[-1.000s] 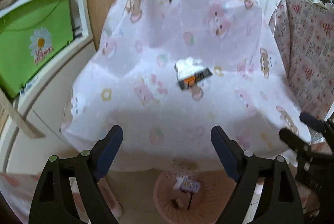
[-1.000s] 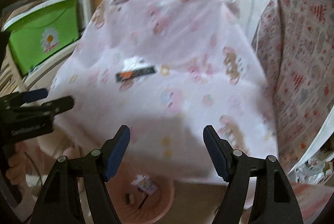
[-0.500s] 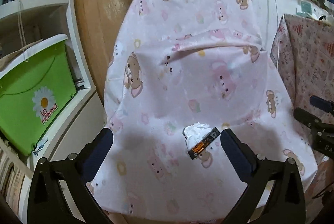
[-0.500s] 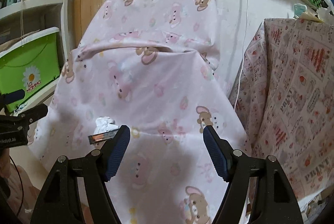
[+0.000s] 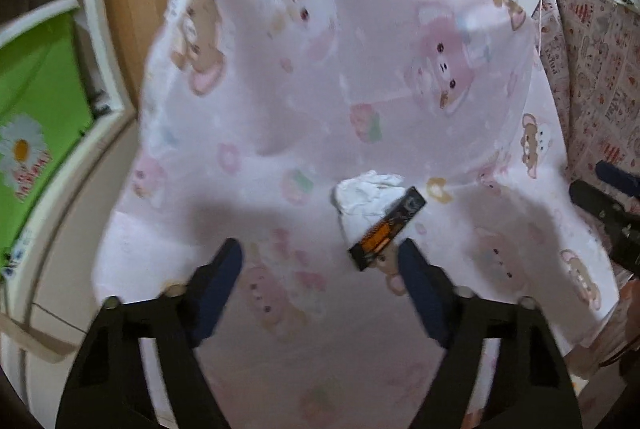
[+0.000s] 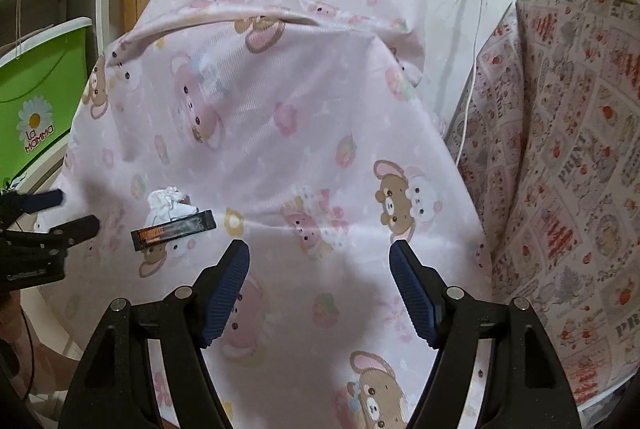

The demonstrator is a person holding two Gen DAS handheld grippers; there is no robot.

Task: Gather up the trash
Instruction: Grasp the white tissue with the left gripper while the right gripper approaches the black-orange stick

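On pink bear-print cloth (image 5: pixel 280 117), one crumpled tissue (image 5: pixel 366 199), one black wrapper (image 5: pixel 387 229), two hand-held grippers, left (image 5: pixel 320 269), right (image 6: pixel 319 261), both released.

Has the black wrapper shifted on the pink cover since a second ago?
No. The black wrapper still lies against the white tissue, beside the same flower print.

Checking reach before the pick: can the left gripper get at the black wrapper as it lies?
Probably yes. The left gripper is open, and the black wrapper lies just ahead near its right finger, flat on the pink sheet beside the tissue. Nothing lies between them.
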